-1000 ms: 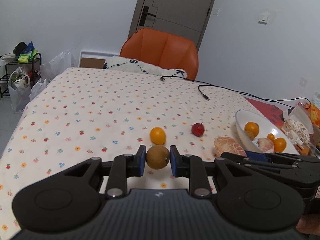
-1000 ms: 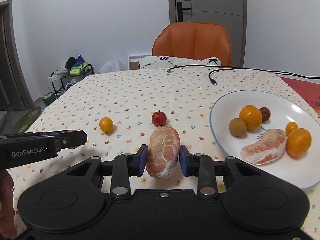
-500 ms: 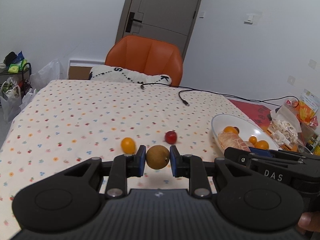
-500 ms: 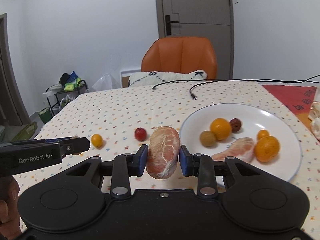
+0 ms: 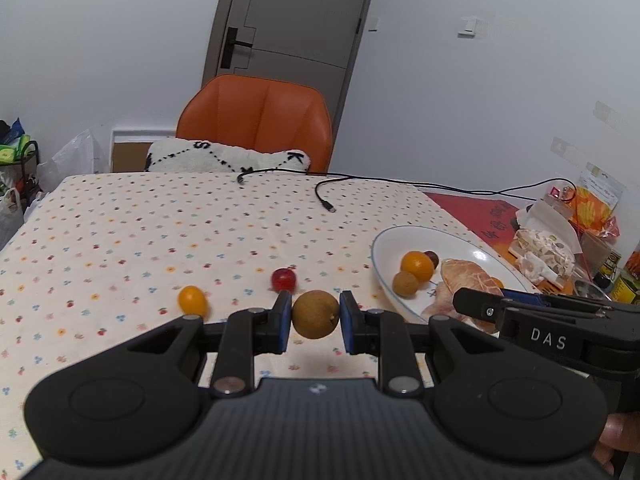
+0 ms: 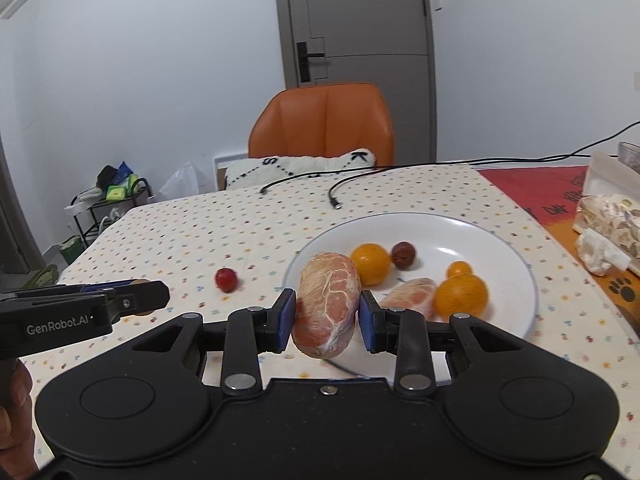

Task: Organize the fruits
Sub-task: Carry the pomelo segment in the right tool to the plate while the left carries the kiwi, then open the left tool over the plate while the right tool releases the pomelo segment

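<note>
Between the left hand-held gripper [image 5: 315,314] pads sits a round brown fruit [image 5: 315,314]; the right hand-held gripper [image 6: 327,306] pinches a peeled pink pomelo segment [image 6: 327,306] before the white plate [image 6: 516,268].

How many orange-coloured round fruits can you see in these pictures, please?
4. Three lie on the white plate: a large one nearest the camera, a tiny one behind it, and one beside the dark fruit. A fourth sits on the tablecloth. The held fruits may hide others.

We note black plastic grippers: the left gripper [image 5: 315,317] marked "GenRobot.AI", the right gripper [image 6: 327,316] "DAS"; blue pads [image 5: 285,317], silver screws.
</note>
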The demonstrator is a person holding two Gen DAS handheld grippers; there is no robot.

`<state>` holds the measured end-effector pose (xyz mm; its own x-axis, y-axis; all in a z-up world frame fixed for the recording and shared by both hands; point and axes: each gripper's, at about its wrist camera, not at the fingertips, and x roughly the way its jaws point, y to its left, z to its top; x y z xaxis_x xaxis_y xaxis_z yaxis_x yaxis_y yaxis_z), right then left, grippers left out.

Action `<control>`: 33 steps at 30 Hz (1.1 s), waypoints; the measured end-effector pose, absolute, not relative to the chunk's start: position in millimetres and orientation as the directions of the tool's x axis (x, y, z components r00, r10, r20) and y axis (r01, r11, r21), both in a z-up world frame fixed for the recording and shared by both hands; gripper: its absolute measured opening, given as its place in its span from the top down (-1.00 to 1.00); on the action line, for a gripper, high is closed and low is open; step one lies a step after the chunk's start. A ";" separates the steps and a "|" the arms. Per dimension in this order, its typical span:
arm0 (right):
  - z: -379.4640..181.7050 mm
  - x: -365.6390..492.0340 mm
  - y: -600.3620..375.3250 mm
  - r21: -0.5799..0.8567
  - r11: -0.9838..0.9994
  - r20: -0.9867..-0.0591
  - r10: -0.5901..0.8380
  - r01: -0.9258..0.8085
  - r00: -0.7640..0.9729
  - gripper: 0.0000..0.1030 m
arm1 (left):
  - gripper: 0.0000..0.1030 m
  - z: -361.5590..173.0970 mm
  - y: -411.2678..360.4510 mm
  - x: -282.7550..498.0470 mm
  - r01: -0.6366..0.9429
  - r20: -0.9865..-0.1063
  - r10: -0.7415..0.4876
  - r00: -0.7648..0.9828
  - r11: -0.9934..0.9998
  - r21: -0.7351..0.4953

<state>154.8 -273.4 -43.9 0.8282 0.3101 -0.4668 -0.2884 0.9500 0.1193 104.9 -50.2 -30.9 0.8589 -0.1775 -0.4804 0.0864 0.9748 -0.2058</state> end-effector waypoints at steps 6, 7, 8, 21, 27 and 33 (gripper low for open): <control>-44.8 159.4 -288.3 0.127 0.956 -0.465 0.292 -0.263 0.836 0.38 | 0.55 -29.1 -62.1 109.0 0.104 -0.481 -0.189 0.856 0.975 -0.198; -45.2 159.8 -290.5 0.129 0.957 -0.464 0.290 -0.260 0.837 0.38 | 0.55 -29.0 -64.1 109.5 0.107 -0.481 -0.190 0.856 0.975 -0.196; -45.4 160.5 -292.5 0.130 0.957 -0.464 0.288 -0.257 0.838 0.38 | 0.55 -28.9 -66.1 110.2 0.110 -0.482 -0.192 0.855 0.975 -0.194; -52.7 168.0 -321.5 0.159 0.964 -0.468 0.265 -0.215 0.843 0.38 | 0.55 -28.0 -92.1 123.0 0.141 -0.486 -0.208 0.849 0.975 -0.171; -55.1 172.0 -334.5 0.178 0.964 -0.469 0.258 -0.195 0.845 0.38 | 0.55 -28.6 -107.3 130.6 0.162 -0.488 -0.221 0.844 0.974 -0.161; -58.2 178.4 -345.3 0.189 0.966 -0.472 0.245 -0.174 0.847 0.38 | 0.55 -32.0 -116.5 137.8 0.177 -0.494 -0.233 0.838 0.972 -0.158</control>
<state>178.4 -345.3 -58.2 0.8468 0.2451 -0.4721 -0.1744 0.9664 0.1890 137.8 -116.5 -32.0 0.8375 -0.2326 -0.4944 0.1765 0.9715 -0.1580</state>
